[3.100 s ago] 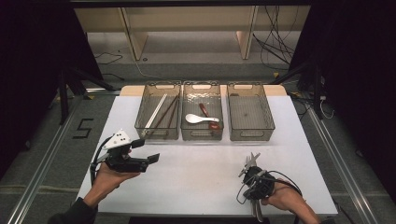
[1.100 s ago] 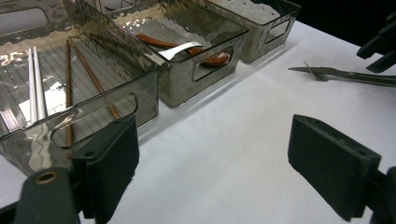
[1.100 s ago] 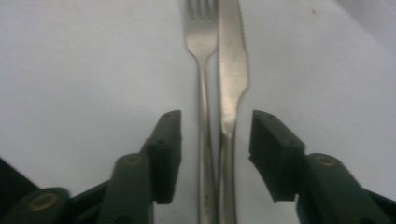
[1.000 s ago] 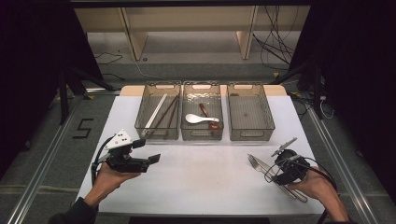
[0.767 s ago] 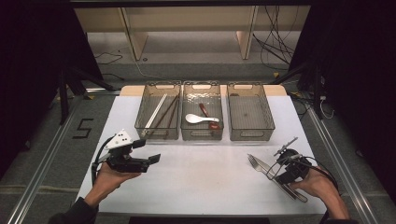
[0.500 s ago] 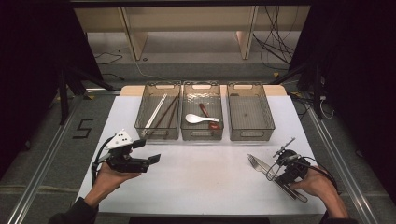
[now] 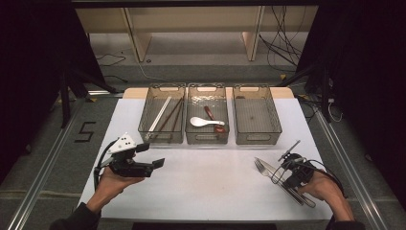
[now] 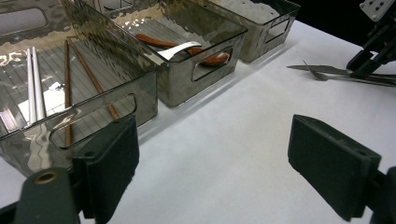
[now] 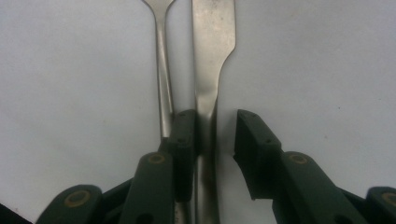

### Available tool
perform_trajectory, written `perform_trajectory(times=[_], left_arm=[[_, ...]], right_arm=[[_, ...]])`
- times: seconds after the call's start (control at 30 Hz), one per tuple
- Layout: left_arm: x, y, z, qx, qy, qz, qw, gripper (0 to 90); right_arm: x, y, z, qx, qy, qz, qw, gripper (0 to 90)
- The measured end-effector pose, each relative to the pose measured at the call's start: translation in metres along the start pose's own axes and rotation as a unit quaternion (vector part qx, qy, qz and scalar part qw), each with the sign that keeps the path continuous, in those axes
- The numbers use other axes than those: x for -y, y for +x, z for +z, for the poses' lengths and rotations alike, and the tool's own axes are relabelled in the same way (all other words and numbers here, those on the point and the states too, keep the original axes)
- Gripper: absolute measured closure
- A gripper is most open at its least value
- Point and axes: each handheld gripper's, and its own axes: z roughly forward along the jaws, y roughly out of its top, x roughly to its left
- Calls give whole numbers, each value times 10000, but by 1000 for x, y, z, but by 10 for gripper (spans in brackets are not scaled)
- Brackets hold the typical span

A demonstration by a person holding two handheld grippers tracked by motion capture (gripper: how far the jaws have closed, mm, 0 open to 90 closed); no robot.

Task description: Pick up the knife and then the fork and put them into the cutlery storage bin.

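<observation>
High view | left bin: chopsticks | middle bin: spoons | right gripper closing around knife, not clamped | left gripper wide open, empty

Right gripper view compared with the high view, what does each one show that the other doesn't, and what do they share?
Right gripper view: up close, the right gripper's fingers, which have just been closing, straddle the knife handle, one touching it, the other apart. High view: three trays, chopsticks, a white spoon and the left gripper. Shared: the knife, the fork beside it and the white table.
</observation>
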Motion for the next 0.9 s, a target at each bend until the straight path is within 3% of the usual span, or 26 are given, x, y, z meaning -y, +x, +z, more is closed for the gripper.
perform_trajectory(times=[0.4, 0.9], left_arm=[[0, 0, 0, -4, 17, 10, 10000, 160], [0, 0, 0, -12, 0, -5, 10000, 161]], right_arm=[[-6, 0, 0, -69, 240, -82, 9997, 803], [-4, 1, -4, -57, -5, -178, 9998, 808]])
